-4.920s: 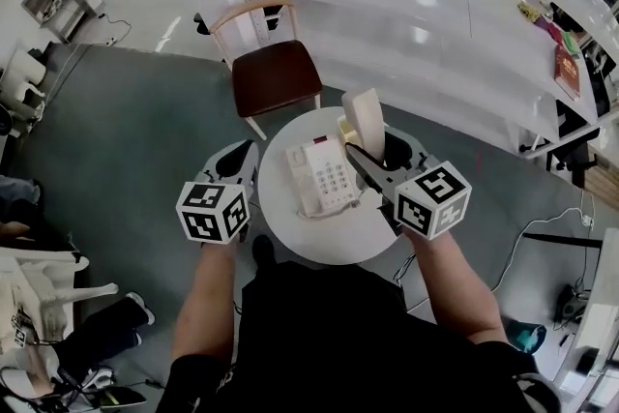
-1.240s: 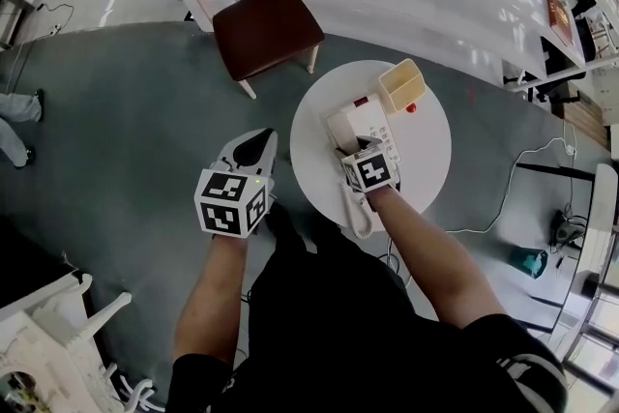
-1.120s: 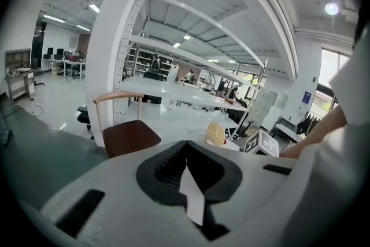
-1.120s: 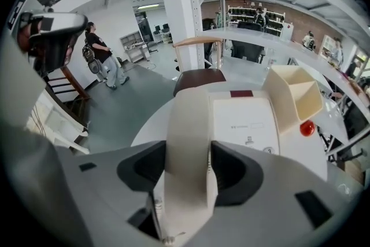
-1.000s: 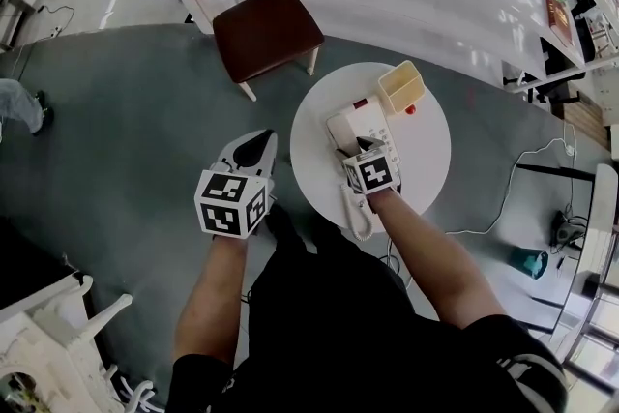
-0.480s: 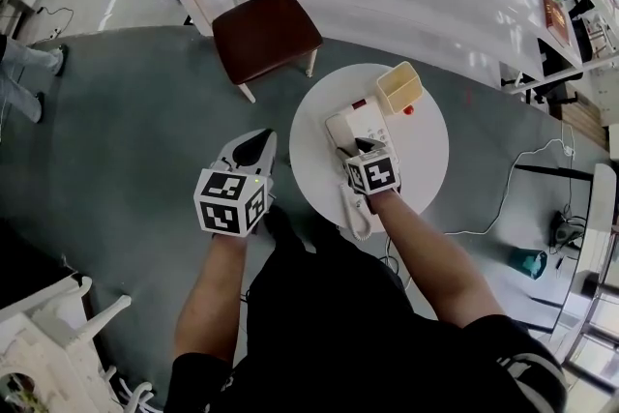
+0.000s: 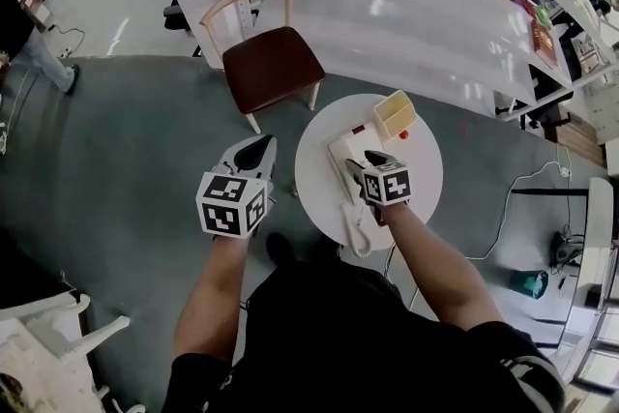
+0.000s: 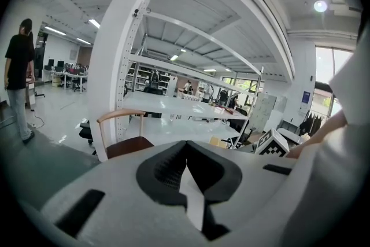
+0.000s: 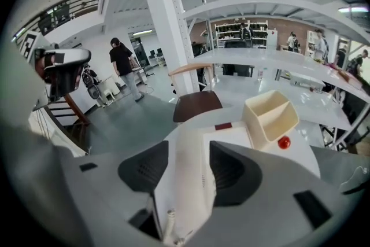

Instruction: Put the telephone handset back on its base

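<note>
The white telephone handset sits between the dark pads of my right gripper, which press its two sides while the jaws ease open a little. It lies lengthwise over the left side of the white telephone base. In the head view my right gripper hovers over the base on the round white table, and the coiled cord trails toward the front edge. My left gripper hangs off the table's left over the floor, shut and empty.
A cream open box and a small red ball sit behind the base. A wooden chair stands beyond the table, long white benches behind it. A person walks at the far left.
Since several seconds ago the right gripper has brought the handset from the base's right down onto its left side. Over the last second it barely shifted. The left gripper stayed put.
</note>
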Tool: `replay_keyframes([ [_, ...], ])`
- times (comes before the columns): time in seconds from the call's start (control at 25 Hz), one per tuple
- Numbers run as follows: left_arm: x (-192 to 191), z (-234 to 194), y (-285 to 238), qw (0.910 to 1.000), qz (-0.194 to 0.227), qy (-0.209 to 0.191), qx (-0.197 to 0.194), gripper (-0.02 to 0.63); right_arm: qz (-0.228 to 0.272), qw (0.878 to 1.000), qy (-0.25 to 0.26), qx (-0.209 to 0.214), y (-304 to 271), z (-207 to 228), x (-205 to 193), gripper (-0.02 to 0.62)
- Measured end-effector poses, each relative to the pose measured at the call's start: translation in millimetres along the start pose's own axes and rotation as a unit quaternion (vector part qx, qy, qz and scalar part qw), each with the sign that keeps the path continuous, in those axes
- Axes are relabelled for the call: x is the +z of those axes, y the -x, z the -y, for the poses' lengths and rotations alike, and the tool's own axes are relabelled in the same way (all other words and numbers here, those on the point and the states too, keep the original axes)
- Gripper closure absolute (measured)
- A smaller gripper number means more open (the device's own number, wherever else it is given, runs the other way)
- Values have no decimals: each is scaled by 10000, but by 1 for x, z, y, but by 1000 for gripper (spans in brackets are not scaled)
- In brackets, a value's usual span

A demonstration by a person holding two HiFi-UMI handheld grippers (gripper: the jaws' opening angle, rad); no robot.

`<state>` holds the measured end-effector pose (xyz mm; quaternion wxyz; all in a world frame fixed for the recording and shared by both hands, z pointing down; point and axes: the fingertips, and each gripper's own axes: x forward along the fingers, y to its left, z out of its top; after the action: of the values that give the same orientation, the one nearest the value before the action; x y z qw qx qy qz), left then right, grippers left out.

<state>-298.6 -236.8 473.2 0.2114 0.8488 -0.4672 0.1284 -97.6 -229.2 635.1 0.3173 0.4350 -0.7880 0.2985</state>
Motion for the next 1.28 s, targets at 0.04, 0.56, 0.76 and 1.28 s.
replay_keyframes([
  [0.04, 5, 1, 3, 10000, 36, -46, -8, 596, 98, 9999, -9, -21, 6, 0, 8, 368],
  [0.56, 61, 4, 45, 9958, 482, -713, -326, 595, 1940, 9809, -143, -76, 121, -34, 119, 341],
  [0.76, 88, 11, 53, 9903, 697, -1051, -580, 595, 2441, 9696, 125, -111, 170, -56, 143, 342],
  [1.28, 149, 41, 65, 9846, 1367, -1083, -97, 595, 3772, 9195, 1101, 117, 287, -48, 192, 439],
])
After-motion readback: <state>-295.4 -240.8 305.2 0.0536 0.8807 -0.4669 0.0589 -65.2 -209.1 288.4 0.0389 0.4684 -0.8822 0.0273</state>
